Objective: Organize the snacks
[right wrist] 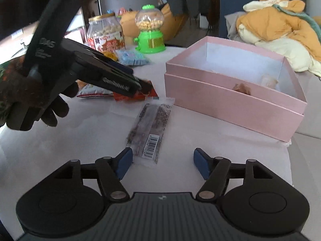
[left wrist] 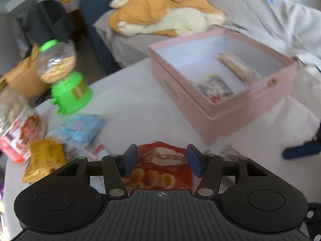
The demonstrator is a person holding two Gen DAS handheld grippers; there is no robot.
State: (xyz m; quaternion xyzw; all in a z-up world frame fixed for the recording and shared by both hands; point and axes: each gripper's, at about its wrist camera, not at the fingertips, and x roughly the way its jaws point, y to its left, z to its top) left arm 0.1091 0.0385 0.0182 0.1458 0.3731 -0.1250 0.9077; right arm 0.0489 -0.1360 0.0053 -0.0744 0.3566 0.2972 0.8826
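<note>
Daylit room: grey-sheeted bed (left wrist: pixel 250 14) behind white table (right wrist: pixel 60 140), rumpled orange-cream blanket (left wrist: pixel 160 14).

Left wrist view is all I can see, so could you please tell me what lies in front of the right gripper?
Observer: A long clear-wrapped bar lies flat on the white table, just ahead of the right gripper, whose jaws stand open and empty.
Operator: Thank you. Which way does the bar lie?
Observer: Its barcode end is nearest the right gripper; its far end points toward the red packet.
Operator: And how does my left gripper look from that side?
Observer: The left gripper, held in a dark gloved hand, slants down with its tips at the red packet.
</note>
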